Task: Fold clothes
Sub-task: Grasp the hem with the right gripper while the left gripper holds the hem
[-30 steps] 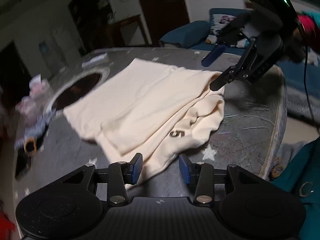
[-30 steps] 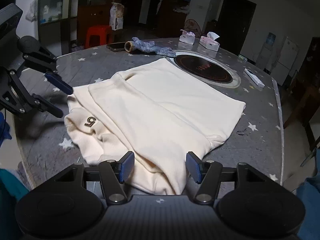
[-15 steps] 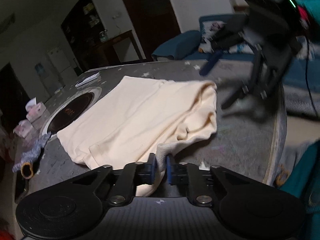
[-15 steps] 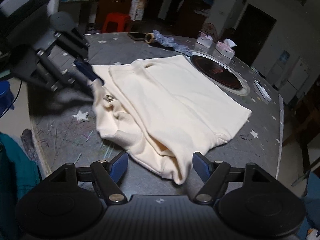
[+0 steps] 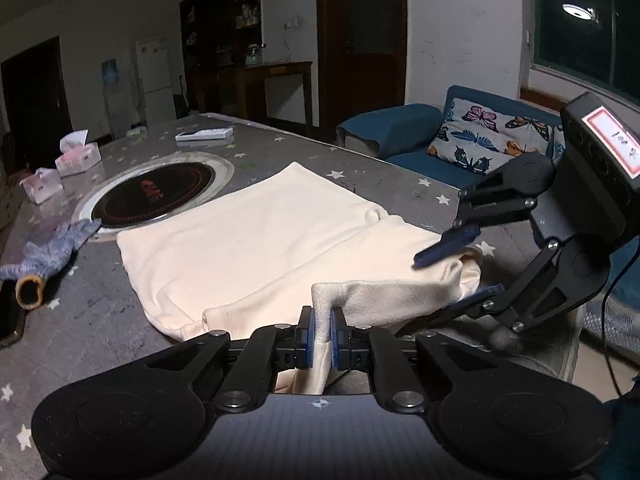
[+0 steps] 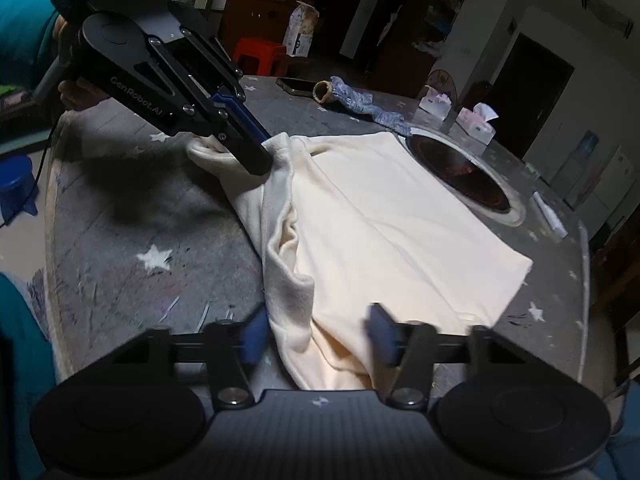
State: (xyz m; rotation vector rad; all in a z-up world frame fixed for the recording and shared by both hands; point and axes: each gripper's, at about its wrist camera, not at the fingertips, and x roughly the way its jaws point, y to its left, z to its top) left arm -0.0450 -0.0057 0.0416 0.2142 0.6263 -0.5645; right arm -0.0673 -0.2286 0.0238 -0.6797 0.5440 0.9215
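A cream garment (image 5: 256, 240) lies partly folded on a grey star-patterned table (image 5: 100, 320). My left gripper (image 5: 322, 332) is shut on its near edge, and a pinched ridge of cloth stands up between the pads. In the right wrist view the left gripper (image 6: 266, 160) holds that edge lifted at the far left of the garment (image 6: 400, 220). My right gripper (image 6: 318, 334) straddles a bunched corner of the cloth. Its jaws are closing, blurred, with the fold between them. From the left wrist view the right gripper (image 5: 460, 276) has one pad above and one below that corner.
A round black hob (image 5: 152, 196) is set into the table behind the garment. A blue knit glove (image 5: 44, 256), tissue packs (image 5: 78, 154) and a white box (image 5: 204, 134) lie around it. A phone (image 6: 296, 86) lies by the glove. A blue sofa (image 5: 400, 128) stands past the table edge.
My left gripper shut on the garment's near edge and raised it. My right gripper came down over the bunched corner, opened wider, and now narrows around the cloth.
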